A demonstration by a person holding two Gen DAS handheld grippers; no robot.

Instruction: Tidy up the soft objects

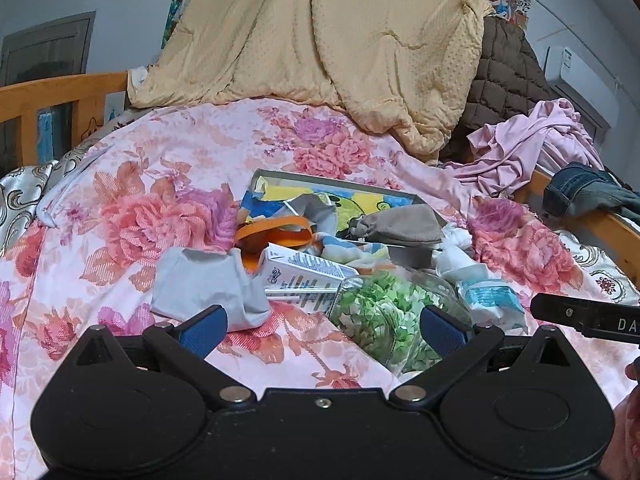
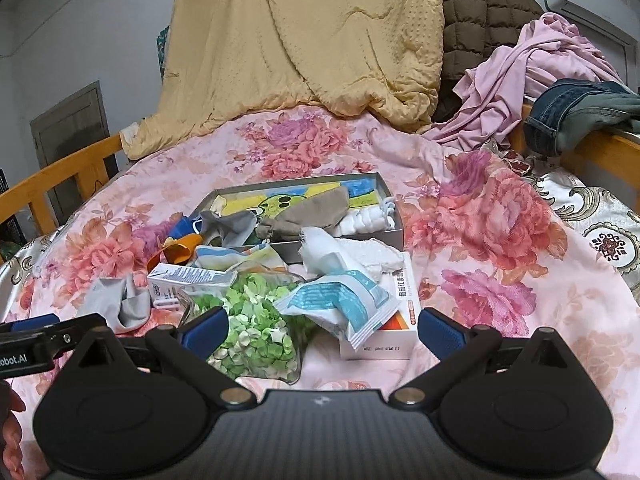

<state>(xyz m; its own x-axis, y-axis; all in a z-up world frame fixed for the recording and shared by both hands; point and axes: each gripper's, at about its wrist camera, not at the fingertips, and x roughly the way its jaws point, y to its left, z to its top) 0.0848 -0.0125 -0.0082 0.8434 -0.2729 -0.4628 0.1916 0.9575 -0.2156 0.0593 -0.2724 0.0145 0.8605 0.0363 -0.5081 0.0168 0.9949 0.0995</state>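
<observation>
both jaws gape empty: left gripper point(image 1: 324, 330) behind grey cloth point(image 1: 204, 286), right gripper point(image 2: 323, 330) behind blue packet point(image 2: 340, 304).

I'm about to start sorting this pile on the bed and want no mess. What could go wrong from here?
1. The clear bag of green bits lies closest to both open claws; a careless pinch might split it or spill it.
2. Hard cartons, such as the white box, lie mixed in with the soft things, so one could be grabbed by mistake.
3. The grey sock lies on loose bedding; a claw might catch the cover too.
</observation>
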